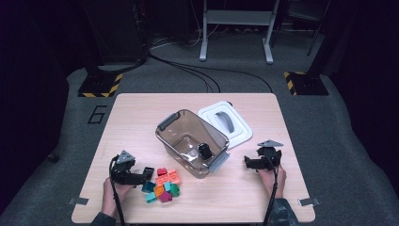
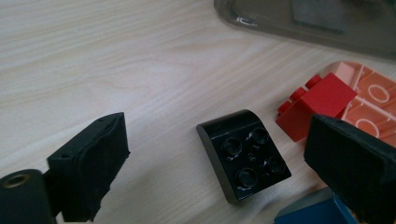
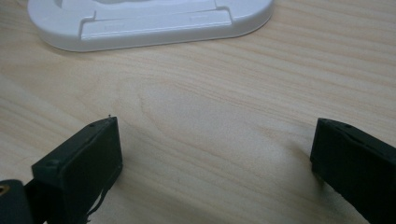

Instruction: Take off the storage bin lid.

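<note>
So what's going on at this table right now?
A person holds a two-jaw gripper in each hand at a wooden table. The left gripper has its jaws open around a black curved toy brick lying studs-up beside a pile of coloured bricks, not pressing on it yet. The right gripper rests open over bare wood near the white plastic lid. The clear grey plastic bin stands open with one black item inside.
</note>
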`<action>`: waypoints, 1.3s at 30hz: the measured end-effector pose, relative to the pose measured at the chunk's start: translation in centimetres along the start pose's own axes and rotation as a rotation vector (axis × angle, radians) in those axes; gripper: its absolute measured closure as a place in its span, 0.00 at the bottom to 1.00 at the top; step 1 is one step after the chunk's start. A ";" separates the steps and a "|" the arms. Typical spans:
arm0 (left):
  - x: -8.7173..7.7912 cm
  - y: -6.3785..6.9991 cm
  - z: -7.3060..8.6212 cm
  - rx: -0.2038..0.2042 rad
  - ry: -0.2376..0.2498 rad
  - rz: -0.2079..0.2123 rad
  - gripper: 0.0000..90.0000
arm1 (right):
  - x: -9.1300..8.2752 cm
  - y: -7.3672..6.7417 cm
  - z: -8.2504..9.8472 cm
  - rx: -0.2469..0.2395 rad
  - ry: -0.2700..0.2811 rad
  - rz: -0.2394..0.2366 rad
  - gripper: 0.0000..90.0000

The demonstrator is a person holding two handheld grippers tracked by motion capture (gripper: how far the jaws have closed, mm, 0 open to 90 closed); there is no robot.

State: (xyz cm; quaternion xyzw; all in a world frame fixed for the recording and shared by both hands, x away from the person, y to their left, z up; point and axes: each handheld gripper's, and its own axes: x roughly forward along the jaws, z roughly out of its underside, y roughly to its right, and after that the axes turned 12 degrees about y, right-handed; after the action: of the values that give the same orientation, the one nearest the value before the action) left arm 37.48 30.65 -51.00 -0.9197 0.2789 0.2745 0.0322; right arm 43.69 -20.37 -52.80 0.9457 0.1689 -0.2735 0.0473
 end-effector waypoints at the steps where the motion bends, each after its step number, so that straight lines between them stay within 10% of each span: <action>1: 0.0 0.1 0.1 -0.007 -0.002 -0.002 0.10 | 0.0 0.0 0.0 0.005 -0.001 0.001 0.01; 12: -1.1 -1.2 0.9 -0.019 -0.014 -0.054 0.28 | 0.0 0.0 0.0 0.002 0.001 0.000 0.01; 39: -0.9 -1.3 1.9 0.046 0.065 0.000 0.64 | 0.0 0.0 0.0 0.002 0.001 0.000 0.01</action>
State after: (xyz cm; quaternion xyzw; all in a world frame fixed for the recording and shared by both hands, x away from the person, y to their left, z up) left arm 36.65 32.60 -52.28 -0.9271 0.2860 0.2380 0.0445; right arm 43.67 -20.37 -52.81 0.9459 0.1688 -0.2732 0.0464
